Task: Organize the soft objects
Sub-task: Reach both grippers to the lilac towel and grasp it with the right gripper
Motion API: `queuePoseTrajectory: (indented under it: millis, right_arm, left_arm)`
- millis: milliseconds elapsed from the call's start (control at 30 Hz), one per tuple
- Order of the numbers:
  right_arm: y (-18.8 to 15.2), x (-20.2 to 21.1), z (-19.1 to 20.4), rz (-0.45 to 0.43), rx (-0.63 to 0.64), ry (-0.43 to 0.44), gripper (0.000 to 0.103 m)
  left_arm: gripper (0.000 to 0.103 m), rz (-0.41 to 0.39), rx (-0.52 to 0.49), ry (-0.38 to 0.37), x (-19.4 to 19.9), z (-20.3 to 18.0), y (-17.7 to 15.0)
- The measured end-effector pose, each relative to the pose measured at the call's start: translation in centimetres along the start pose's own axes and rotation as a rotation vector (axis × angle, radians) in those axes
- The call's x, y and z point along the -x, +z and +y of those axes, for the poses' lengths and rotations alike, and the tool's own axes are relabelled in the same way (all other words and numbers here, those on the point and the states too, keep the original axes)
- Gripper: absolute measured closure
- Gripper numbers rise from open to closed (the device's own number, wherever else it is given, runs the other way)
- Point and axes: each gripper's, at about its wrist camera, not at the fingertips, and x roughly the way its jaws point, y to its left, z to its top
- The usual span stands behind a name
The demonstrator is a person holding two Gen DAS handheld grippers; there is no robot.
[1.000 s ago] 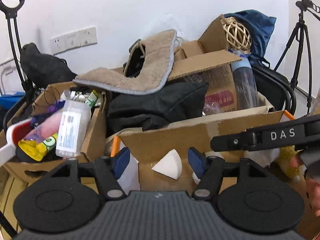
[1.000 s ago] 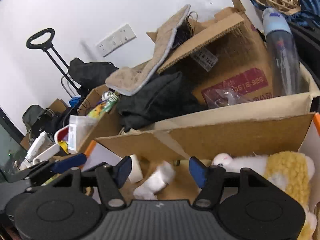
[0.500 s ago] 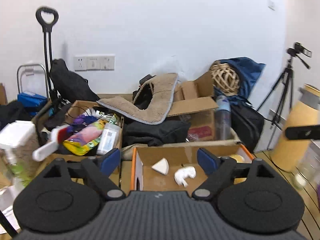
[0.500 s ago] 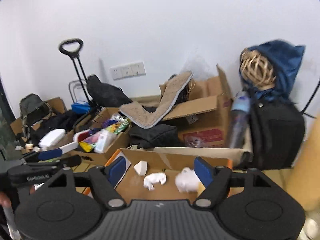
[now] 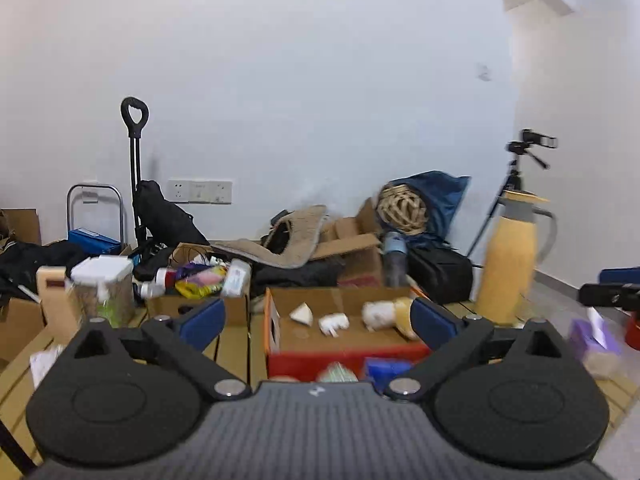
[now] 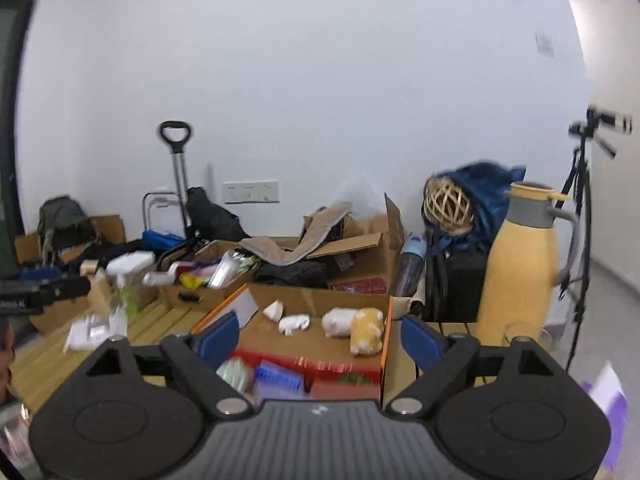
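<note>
An open cardboard box (image 5: 340, 296) (image 6: 320, 294) with an orange rim sits on the wooden table. Inside lie a white wedge sponge (image 5: 302, 314) (image 6: 274, 311), a small white soft toy (image 5: 333, 323) (image 6: 294, 324) and a white-and-yellow plush (image 5: 386, 314) (image 6: 354, 326). My left gripper (image 5: 316, 322) hangs well back from the box, its jaws still opening, nothing between them. My right gripper (image 6: 320, 334) is likewise back from the box, jaws opening and empty. Each gripper's tip shows at the edge of the other's view.
A yellow thermos jug (image 5: 510, 260) (image 6: 520, 264) stands right of the box. Behind are a box of bottles (image 5: 200, 280), a beige mat (image 5: 288, 236) over cartons, a wicker ball (image 5: 402, 210), a tripod (image 5: 520, 168) and a trolley handle (image 5: 134, 168). A purple packet (image 5: 592, 336) lies at right.
Both grippers have pulled back and up from the box, which now looks much smaller, and their jaws have spread wider. The white toy and the plush now lie in the box.
</note>
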Motion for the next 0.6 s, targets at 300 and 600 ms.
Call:
queuePoseTrajectory:
  millis: [300,600]
  right_arm:
    - [-12.7,10.1,6.9,0.063,-0.062,0.165,0.010]
    - [-13.7,9.8,6.2,0.073,-0.102,0.068,0.011]
  left_arm:
    - [0.000,-0.024,-0.008,-0.076,12.6,-1.2,-10.4]
    - [0.000,0.021,-0.044,-0.045,11.2,-2.2,-11.2]
